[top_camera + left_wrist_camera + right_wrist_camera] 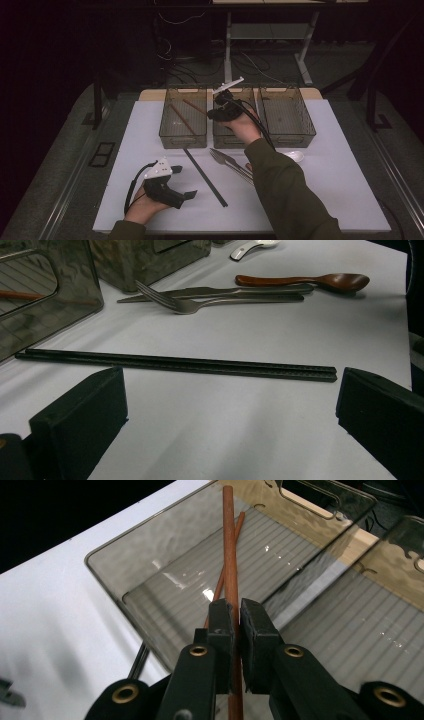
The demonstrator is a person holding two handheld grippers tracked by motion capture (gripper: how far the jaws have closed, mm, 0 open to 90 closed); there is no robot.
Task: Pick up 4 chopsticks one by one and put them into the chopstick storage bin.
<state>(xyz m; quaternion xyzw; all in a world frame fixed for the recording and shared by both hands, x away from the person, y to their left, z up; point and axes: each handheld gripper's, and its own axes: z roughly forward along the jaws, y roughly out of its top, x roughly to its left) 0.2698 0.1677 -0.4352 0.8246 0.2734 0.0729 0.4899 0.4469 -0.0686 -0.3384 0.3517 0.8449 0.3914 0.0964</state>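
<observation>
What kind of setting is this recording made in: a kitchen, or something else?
Probably a lab or recording workspace, not a kitchen. A white board tops the table, holding three clear bins and loose cutlery. Behind it, bare desk legs and trailing cables cross a dark carpeted floor.

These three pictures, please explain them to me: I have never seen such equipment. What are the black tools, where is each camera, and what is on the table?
A person sits at a white table and holds a hand-held claw in each hand; there is no robot arm. The high view looks down from above. The other two cameras each ride on one claw and look along its two black jaws.

The right claw is shut on a brown wooden chopstick, over the left one of three clear bins; another brown chopstick lies inside it. The left claw is open, close to the table, and holds nothing. Just ahead of it lies a pair of black chopsticks.

Farther on lie a fork, a knife, a brown wooden spoon and a white spoon.
</observation>
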